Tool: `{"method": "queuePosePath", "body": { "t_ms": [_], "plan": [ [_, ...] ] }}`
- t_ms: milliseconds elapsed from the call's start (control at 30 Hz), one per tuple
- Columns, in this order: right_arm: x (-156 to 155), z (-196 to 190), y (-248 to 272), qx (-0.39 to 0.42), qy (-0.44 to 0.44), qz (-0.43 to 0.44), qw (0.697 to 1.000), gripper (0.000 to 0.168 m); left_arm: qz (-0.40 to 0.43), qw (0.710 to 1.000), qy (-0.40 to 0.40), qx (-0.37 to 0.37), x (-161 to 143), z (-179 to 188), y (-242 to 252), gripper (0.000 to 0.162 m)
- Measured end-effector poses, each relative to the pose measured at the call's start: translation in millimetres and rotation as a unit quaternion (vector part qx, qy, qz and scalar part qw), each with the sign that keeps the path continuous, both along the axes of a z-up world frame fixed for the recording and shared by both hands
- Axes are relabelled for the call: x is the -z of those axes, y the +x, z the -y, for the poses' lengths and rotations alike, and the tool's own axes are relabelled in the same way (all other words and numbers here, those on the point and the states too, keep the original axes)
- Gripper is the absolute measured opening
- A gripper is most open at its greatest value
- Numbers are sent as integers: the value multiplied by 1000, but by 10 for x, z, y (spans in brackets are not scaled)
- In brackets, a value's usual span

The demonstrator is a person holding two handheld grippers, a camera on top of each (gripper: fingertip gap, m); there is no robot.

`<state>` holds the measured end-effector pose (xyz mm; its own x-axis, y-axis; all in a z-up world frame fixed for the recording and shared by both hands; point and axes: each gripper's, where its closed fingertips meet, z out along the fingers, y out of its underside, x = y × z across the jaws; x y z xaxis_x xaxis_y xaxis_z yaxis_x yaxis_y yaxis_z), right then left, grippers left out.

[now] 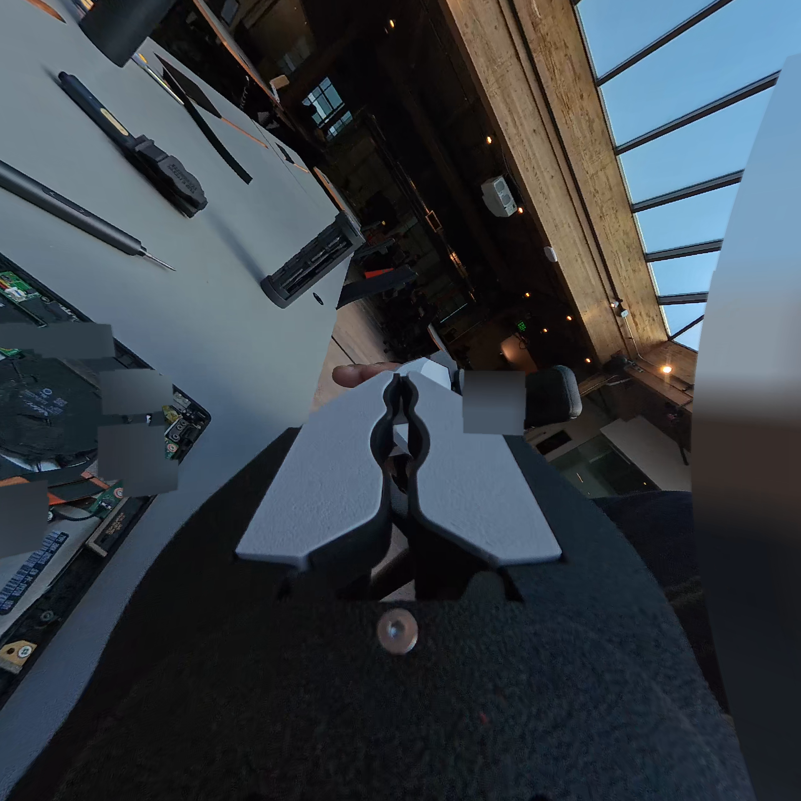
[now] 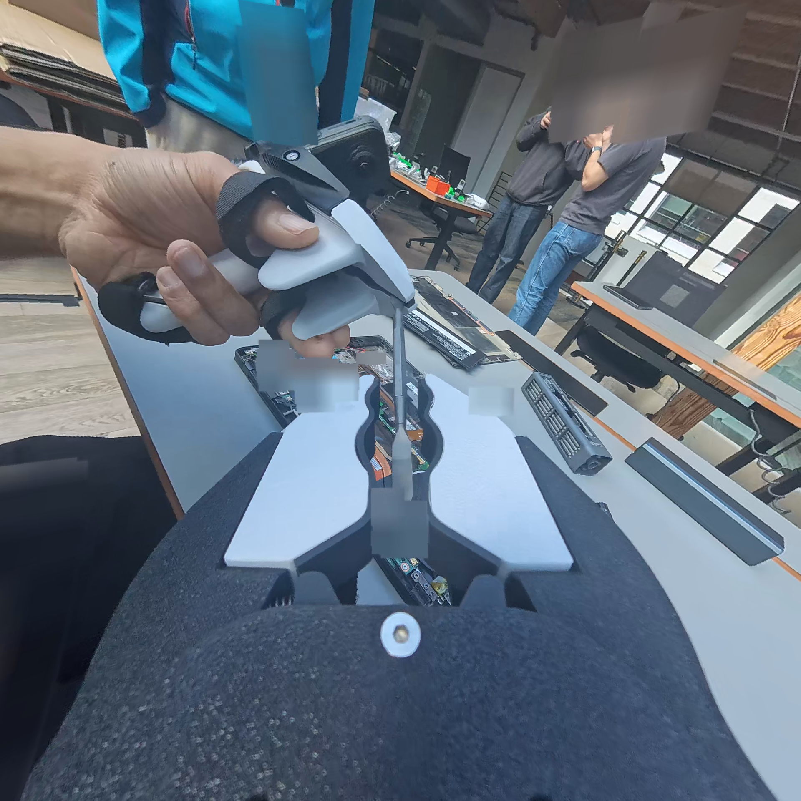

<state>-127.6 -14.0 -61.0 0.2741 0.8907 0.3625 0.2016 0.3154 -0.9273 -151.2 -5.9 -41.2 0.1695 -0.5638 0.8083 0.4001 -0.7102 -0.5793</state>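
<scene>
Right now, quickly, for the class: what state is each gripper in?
Left gripper: shut on the metal spudger.
Right gripper: open, holding nothing.

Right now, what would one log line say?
left gripper: shut on spudger | right gripper: open, above laptop

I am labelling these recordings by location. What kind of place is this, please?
Most likely a shared workshop or maker-type office. An opened laptop lies on a grey work table beside a screwdriver bit case, the left gripper holds a metal spudger, and more desks stand behind.
</scene>
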Motion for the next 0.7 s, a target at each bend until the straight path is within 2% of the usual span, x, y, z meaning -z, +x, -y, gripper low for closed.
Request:
{"method": "queuePosePath", "body": {
  "t_ms": [300,700],
  "plan": [
    [-132,38,45,-9,13,-33,999,9,69,996,-37,29,-72,38,61,0],
    [-207,111,61,-25,32,-49,998,5,108,990,-69,55,-68,69,110,0]
  ]
}}
